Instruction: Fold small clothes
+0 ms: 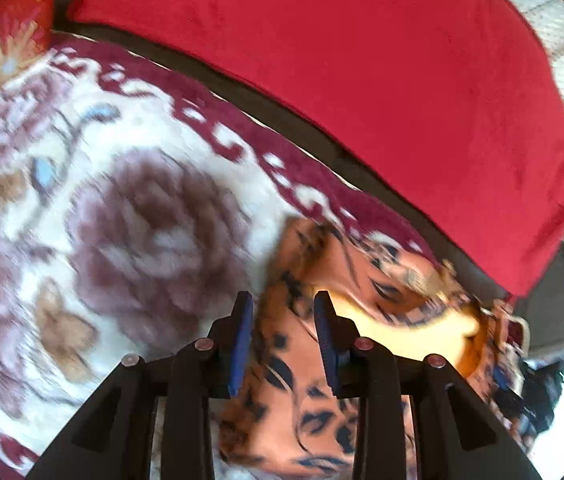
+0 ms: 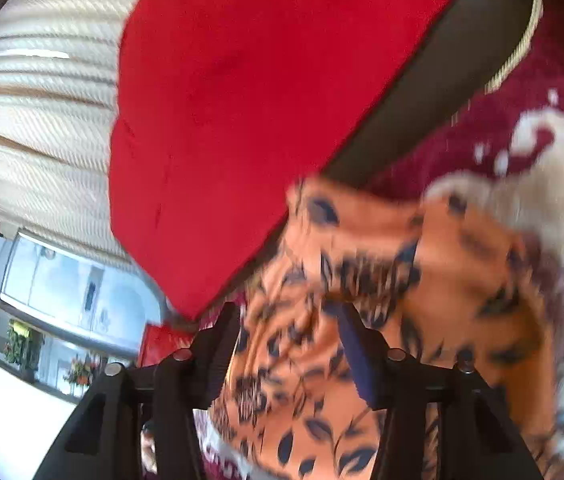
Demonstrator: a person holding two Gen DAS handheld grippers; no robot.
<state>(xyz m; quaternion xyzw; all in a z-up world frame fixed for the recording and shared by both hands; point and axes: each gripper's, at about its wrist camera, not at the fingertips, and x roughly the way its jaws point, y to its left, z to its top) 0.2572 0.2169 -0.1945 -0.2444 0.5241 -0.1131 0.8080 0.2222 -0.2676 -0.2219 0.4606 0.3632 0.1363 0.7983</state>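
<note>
While the orange leaf-print garment (image 1: 318, 412) lies on a floral blanket (image 1: 82, 184), both grippers hover over it. Left gripper (image 1: 284, 304) stands narrowly parted, right gripper (image 2: 288, 316) moderately parted; neither clamps cloth.

A home living room is indicated. A plush cream blanket with mauve flowers and a maroon border (image 1: 130, 208) is spread over a seat, against which a large red velvet cushion (image 1: 362, 92) is leaned, and a red embroidered pillow with gold sunburst stitching (image 1: 10, 48) is seen at the far left. Ribbed cream curtains with a maroon zigzag hem (image 2: 42, 128) are hung behind, and a glass-fronted cabinet with flowers inside (image 2: 42, 344) is seen at the lower left.
</note>
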